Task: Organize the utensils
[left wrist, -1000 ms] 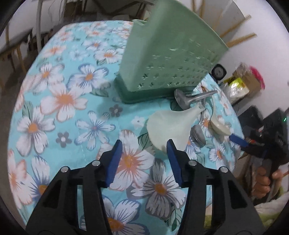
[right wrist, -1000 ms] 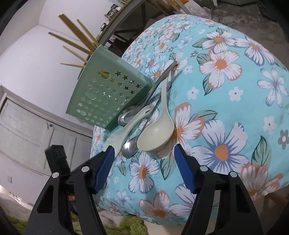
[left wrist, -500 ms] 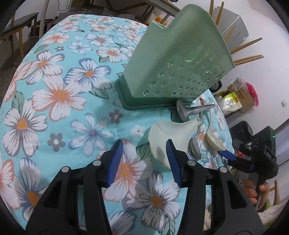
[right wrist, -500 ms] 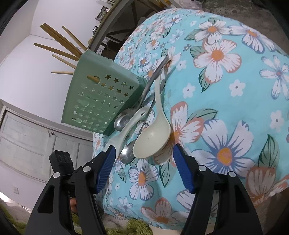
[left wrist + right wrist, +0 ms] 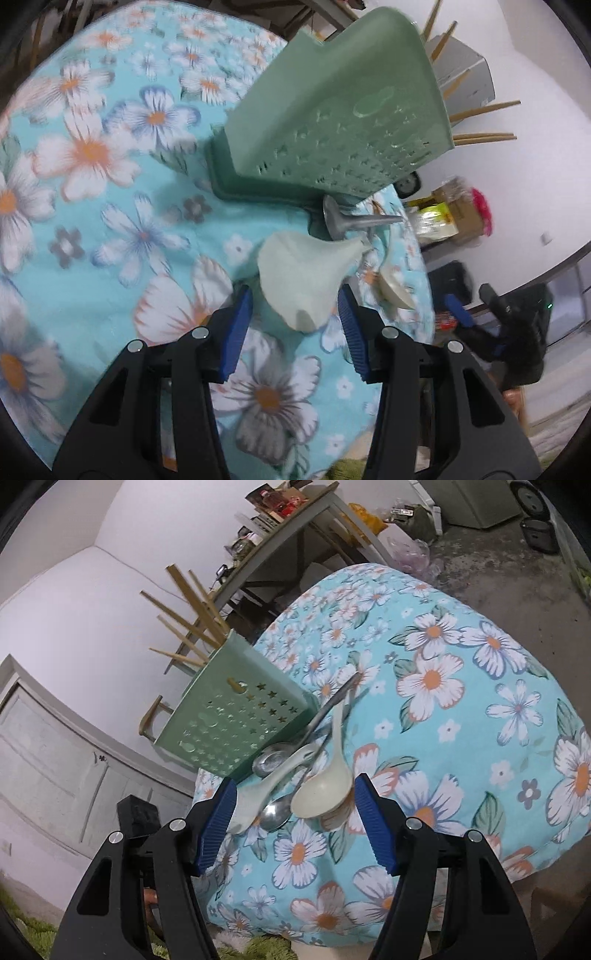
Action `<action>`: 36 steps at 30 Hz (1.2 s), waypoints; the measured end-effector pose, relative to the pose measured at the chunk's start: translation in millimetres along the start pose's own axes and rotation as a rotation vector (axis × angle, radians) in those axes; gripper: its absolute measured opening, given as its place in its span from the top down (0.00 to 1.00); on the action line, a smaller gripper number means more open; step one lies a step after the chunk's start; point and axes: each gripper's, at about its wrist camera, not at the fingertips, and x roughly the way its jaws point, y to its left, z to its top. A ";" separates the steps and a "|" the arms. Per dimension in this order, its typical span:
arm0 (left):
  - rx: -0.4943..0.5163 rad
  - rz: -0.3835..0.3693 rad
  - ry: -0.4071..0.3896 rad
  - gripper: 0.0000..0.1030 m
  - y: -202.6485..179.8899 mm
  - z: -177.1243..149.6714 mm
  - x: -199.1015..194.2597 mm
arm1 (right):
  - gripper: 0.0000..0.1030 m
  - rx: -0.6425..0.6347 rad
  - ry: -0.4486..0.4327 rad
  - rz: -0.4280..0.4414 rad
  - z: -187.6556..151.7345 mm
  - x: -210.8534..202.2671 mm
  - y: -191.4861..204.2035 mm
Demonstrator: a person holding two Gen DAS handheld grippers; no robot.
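A green star-holed utensil holder stands on the flowered cloth with wooden chopsticks sticking out of it. Beside it lies a pile of spoons: a cream plastic spoon, a paler plastic spoon and two metal spoons. My left gripper is open; the wide pale end of a plastic spoon lies between its fingers with a gap on each side. My right gripper is open at the other end of the pile, its fingers either side of the spoon bowls without touching them.
The flowered cloth drops off at the table edge close below the right gripper. The right gripper's black body shows at the right of the left wrist view. Shelves, boxes and clutter stand behind.
The left gripper has rolled and closed in, so the pale spoon end now sits between its fingers instead of ahead of them. The right gripper has lifted slightly. The spoons have not moved.
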 end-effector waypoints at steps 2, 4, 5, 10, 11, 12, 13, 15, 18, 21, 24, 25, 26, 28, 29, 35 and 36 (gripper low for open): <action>-0.041 -0.031 -0.004 0.57 5.0 -0.3 1.4 | 0.40 -0.029 0.010 0.019 -1.4 4.4 8.2; -0.079 -0.053 -0.012 0.66 10.1 1.1 3.9 | 0.41 -0.072 0.027 0.041 -5.4 8.8 21.0; -0.093 -0.050 -0.015 0.69 12.6 1.7 5.6 | 0.42 -0.087 0.035 0.050 -7.2 9.6 25.3; -0.138 -0.021 -0.039 0.92 20.6 3.4 11.2 | 0.47 -0.146 0.132 0.080 -24.1 34.3 48.6; -0.145 -0.026 -0.044 0.93 22.3 3.2 10.7 | 0.48 -0.146 0.157 0.075 -27.0 41.2 50.5; -0.147 -0.027 -0.048 0.94 23.1 3.3 8.8 | 0.51 -0.139 0.181 0.067 -29.7 48.8 51.4; -0.144 -0.025 -0.053 0.94 22.4 2.3 6.1 | 0.53 -0.130 0.197 0.060 -30.9 54.5 51.6; -0.141 -0.018 -0.059 0.95 23.6 0.9 0.8 | 0.56 -0.097 0.235 0.037 -32.4 68.0 47.3; -0.146 0.000 -0.069 0.95 29.1 -0.3 -12.9 | 0.58 -0.048 0.262 -0.002 -32.5 79.8 39.7; -0.142 0.023 -0.094 0.95 36.9 -3.1 -33.3 | 0.58 0.021 0.276 -0.051 -34.0 89.5 29.5; -0.125 0.047 -0.114 0.95 41.3 -4.8 -48.3 | 0.59 0.075 0.286 -0.070 -35.7 99.1 21.2; -0.115 0.059 -0.119 0.95 42.6 -5.9 -53.2 | 0.59 0.095 0.284 -0.074 -36.6 102.4 18.7; -0.110 0.064 -0.121 0.95 43.8 -6.0 -56.0 | 0.60 0.109 0.277 -0.075 -36.4 104.0 18.0; -0.104 0.072 -0.129 0.95 46.0 -6.5 -59.3 | 0.60 0.133 0.261 -0.082 -35.5 107.1 17.8; -0.104 0.071 -0.132 0.95 47.4 -6.7 -60.3 | 0.60 0.145 0.256 -0.083 -34.9 108.6 17.3; -0.084 0.080 -0.162 0.95 58.7 -9.0 -77.8 | 0.62 0.201 0.226 -0.094 -32.2 114.3 20.9; -0.080 0.081 -0.167 0.95 59.5 -9.6 -79.9 | 0.63 0.208 0.224 -0.100 -33.4 116.6 22.3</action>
